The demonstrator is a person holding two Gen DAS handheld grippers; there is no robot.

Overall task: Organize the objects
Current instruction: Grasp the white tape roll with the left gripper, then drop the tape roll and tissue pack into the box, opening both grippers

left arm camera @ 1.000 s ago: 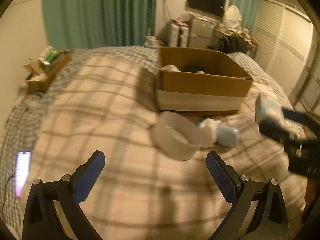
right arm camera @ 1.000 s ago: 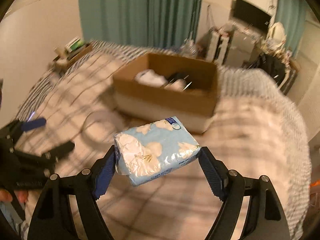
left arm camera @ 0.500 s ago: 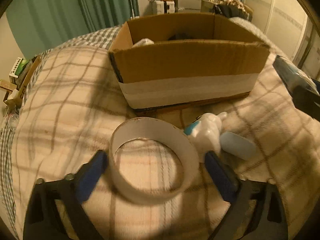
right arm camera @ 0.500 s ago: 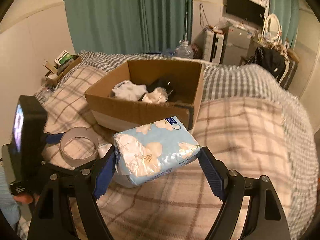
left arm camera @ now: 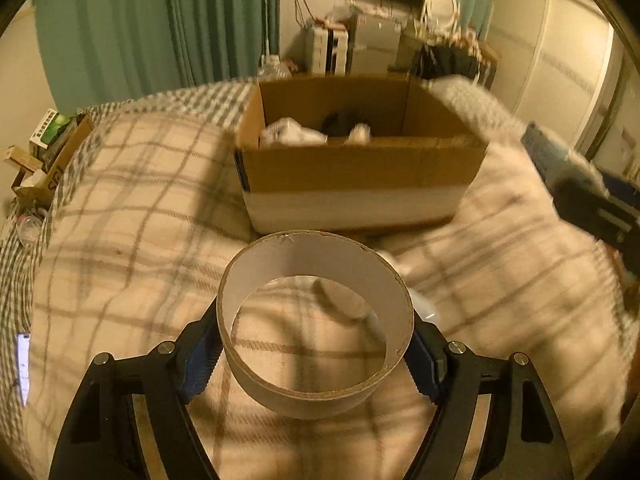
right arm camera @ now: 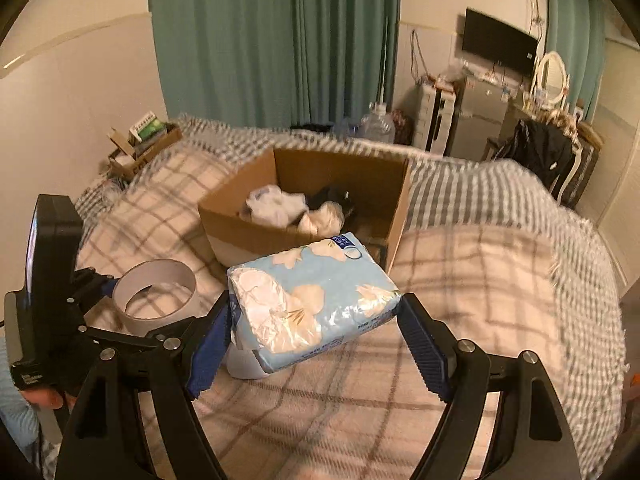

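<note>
My left gripper [left arm camera: 316, 354] is shut on a wide white tape roll [left arm camera: 316, 280] and holds it above the plaid bed; the roll [right arm camera: 156, 294] and the left gripper [right arm camera: 100, 284] also show in the right wrist view. My right gripper [right arm camera: 316, 340] is shut on a light blue tissue pack [right arm camera: 316, 300] with a flower print. An open cardboard box [left arm camera: 360, 176] with white and black items inside sits ahead of both; it also shows in the right wrist view [right arm camera: 304, 208]. A white bottle [right arm camera: 244, 364] lies under the pack, mostly hidden.
The plaid blanket [left arm camera: 120, 220] covers the bed. A phone [left arm camera: 22, 368] lies at its left edge. A small box of clutter [left arm camera: 48, 148] stands at the far left. Green curtains [right arm camera: 280, 40] and furniture stand behind the bed.
My left gripper moved in around the tape roll, shut on it and lifted it off the blanket. My right gripper kept the tissue pack and moved nearer the box.
</note>
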